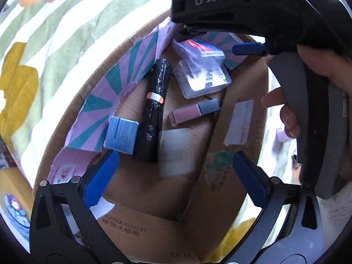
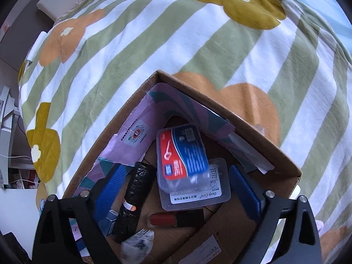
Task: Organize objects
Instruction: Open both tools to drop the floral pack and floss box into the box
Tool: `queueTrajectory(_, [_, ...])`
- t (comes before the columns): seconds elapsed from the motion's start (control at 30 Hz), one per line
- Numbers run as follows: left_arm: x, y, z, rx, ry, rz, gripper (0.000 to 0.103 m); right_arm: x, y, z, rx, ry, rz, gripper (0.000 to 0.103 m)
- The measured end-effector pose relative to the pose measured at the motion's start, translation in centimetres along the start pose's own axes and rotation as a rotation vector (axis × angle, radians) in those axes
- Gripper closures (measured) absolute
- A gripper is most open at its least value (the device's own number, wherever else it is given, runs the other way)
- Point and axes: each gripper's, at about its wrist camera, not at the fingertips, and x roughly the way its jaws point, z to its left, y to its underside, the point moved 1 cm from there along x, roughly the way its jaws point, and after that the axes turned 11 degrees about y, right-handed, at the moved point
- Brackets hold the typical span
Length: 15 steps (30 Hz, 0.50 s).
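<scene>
Left wrist view first: the left gripper [image 1: 176, 182] is seen pointing down into a cardboard box [image 1: 220, 198], and its blue fingers [image 1: 101, 180] are spread wide with nothing pinched between them, just the box floor showing in the gap. Further in, a black roll [image 1: 155, 110] with an orange-and-white band is laid lengthwise, with a small blue box [image 1: 121, 135] right beside it against the purple-and-teal liner [image 1: 123, 74]. A pink tube with a grey cap [image 1: 193, 112] is found on the other side of the roll, and two clear plastic cases [image 1: 202, 74] are piled at the far end. The right gripper [image 1: 248, 48] is caught at the top of this view above the cases, held by a hand [image 1: 316, 66]; only one blue fingertip [image 1: 246, 48] can be made out there.

Right wrist view: the right gripper [image 2: 176, 189] is also held wide open, nothing clamped. The red-and-blue floss case [image 2: 182, 151] is stacked on a second clear case [image 2: 195, 191], both lying in the gap between the pads, though whether the pads are touched can't be told. The black roll [image 2: 134, 198] is seen just beside the left-hand pad [image 2: 110, 191], and the box is set on a striped floral blanket [image 2: 176, 33].
</scene>
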Motion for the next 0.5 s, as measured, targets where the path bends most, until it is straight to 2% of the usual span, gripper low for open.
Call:
queueTrajectory(0.27, [0.1,0.6,0.1,-0.007,-0.002,0.006,0.000,-0.6,0.7,-0.3,-0.015,0.014,0.006,0.009])
queueTrajectory(0.5, [-1.5,0.8,0.7,-0.012,0.009,-0.009,0.000,-1.8,1.2,-0.2,-0.014,0.030,-0.015,0.009])
